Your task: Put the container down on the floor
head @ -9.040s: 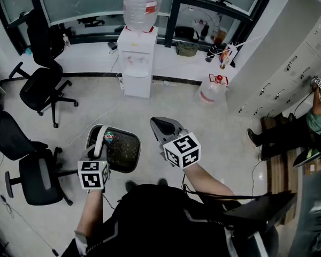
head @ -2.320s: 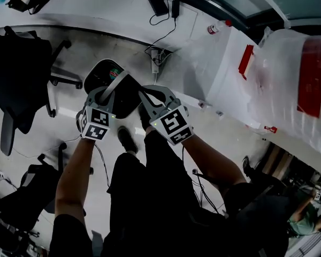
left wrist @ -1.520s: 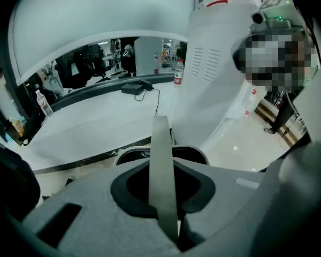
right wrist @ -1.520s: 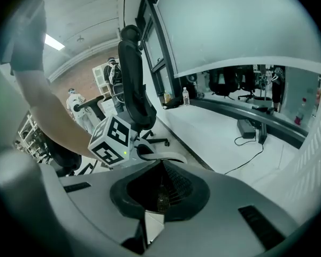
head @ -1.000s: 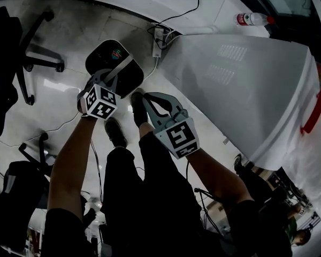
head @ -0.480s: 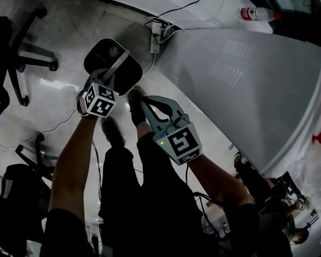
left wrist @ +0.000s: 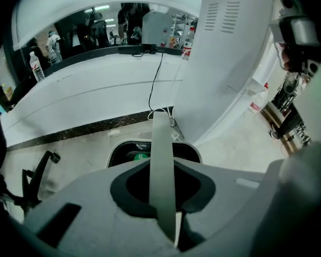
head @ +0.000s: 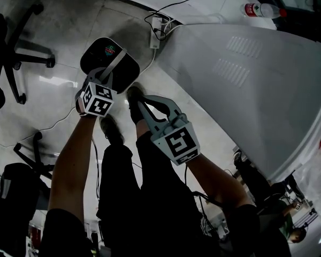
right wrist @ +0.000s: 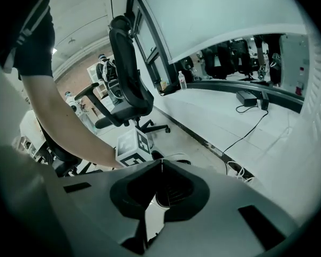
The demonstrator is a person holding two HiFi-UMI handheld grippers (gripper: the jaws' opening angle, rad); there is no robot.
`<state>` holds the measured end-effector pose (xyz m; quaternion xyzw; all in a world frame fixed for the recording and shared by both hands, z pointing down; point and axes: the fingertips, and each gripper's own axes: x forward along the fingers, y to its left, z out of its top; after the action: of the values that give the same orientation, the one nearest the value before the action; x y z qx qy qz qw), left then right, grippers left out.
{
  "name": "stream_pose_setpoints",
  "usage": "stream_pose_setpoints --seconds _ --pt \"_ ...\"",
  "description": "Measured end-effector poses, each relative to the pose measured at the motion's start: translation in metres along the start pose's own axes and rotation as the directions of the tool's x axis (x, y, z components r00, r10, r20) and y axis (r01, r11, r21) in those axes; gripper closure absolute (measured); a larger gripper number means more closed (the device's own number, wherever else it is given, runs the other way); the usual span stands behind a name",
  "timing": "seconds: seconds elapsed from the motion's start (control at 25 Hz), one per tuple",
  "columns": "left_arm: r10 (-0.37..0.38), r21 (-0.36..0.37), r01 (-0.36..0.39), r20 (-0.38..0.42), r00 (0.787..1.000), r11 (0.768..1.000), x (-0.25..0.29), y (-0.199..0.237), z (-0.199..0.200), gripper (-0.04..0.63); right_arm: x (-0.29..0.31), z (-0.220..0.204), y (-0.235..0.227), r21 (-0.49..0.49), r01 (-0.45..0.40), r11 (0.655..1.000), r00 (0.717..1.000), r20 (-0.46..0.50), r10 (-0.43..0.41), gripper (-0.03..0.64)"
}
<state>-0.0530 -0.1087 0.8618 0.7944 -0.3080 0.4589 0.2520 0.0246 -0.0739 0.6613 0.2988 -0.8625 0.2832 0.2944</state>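
The container (head: 109, 63) is a black mesh bin with a grey strap handle (head: 114, 70) and some coloured rubbish inside. It hangs low over the pale floor. I cannot tell whether its base touches the floor. My left gripper (head: 108, 78) is shut on the handle from above. In the left gripper view the handle (left wrist: 161, 159) runs straight between the jaws, with the container (left wrist: 129, 153) below. My right gripper (head: 135, 97) is just to the right of the container, shut with nothing in it. Its view shows the container's mesh (right wrist: 174, 189) past the closed tips.
A large white water dispenser cabinet (head: 246, 74) stands close on the right. A power strip with cables (head: 156, 23) lies beyond the container. An office chair base (head: 21, 52) is at the left. The person's shoes (head: 109, 128) stand just behind the grippers.
My left gripper has sunk a little toward the floor with the container hanging from it. The right gripper has come down slightly beside it. Both grips look the same.
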Motion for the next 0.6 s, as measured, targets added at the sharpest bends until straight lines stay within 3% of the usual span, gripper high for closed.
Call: stream_pose_setpoints --seconds 0.32,0.6 --pt "0.023 -0.048 -0.022 0.023 0.999 0.999 0.0 0.001 0.0 0.541 0.004 -0.012 0.002 -0.026 0.013 1.0 1.0 -0.021 -0.013 0.607" --pt "0.041 -0.062 -0.041 -0.01 0.999 0.997 -0.002 -0.003 -0.008 0.508 0.003 -0.014 0.008 -0.034 -0.009 0.999 1.0 -0.021 0.008 0.607"
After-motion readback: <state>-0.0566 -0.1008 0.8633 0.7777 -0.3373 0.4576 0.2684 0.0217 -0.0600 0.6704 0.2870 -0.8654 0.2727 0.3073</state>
